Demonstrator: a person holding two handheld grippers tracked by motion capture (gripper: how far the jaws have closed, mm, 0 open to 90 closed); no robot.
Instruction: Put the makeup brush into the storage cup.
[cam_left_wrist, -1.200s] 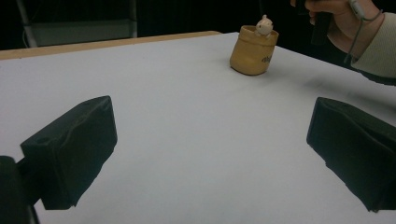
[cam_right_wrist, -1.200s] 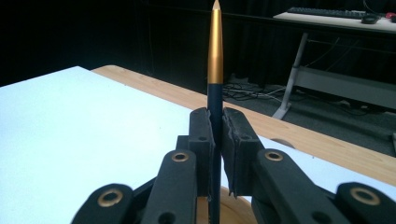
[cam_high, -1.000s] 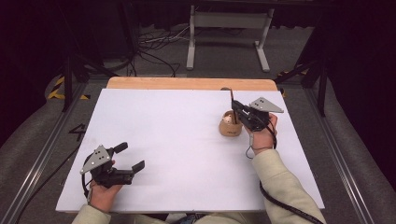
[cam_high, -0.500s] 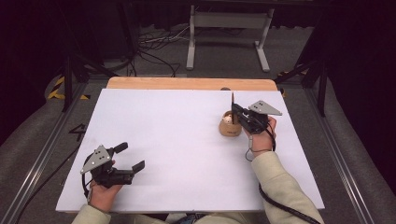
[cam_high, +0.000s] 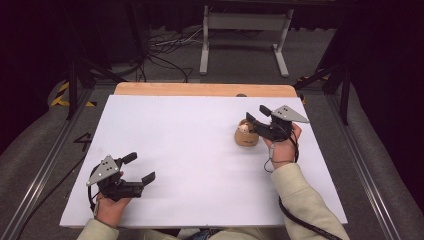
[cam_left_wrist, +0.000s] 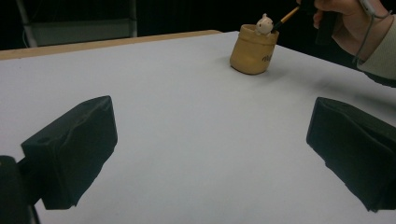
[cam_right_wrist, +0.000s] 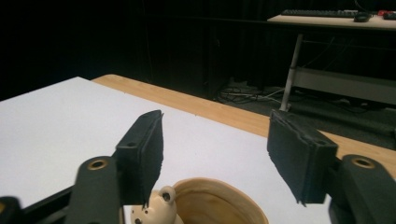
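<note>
A small tan pot (cam_high: 246, 136) stands on the right half of the white tabletop (cam_high: 200, 150). A little pale animal figure (cam_left_wrist: 264, 22) peeks over its rim. A thin orange-and-black brush handle (cam_left_wrist: 287, 16) slants out of the pot toward the person's right hand (cam_left_wrist: 348, 14). My right gripper (cam_high: 256, 113) hovers just above and behind the pot, open, with nothing between its jaws. In the right gripper view (cam_right_wrist: 217, 140) the pot (cam_right_wrist: 215, 203) and the figure (cam_right_wrist: 154, 210) lie directly below. My left gripper (cam_high: 141, 166) rests open and empty near the front left, its jaws (cam_left_wrist: 210, 126) aimed at the pot (cam_left_wrist: 252, 51).
A wooden strip (cam_high: 200, 90) runs along the table's far edge. Beyond it stand a metal frame (cam_high: 245, 30) and floor cables (cam_high: 165, 45). Rails (cam_high: 45, 165) flank both sides of the table. A desk with a keyboard (cam_right_wrist: 322, 13) stands far off.
The dark brush that stood upright over the pot in my right gripper now slants low in the pot. The right gripper's jaws have parted. The left gripper has not moved.
</note>
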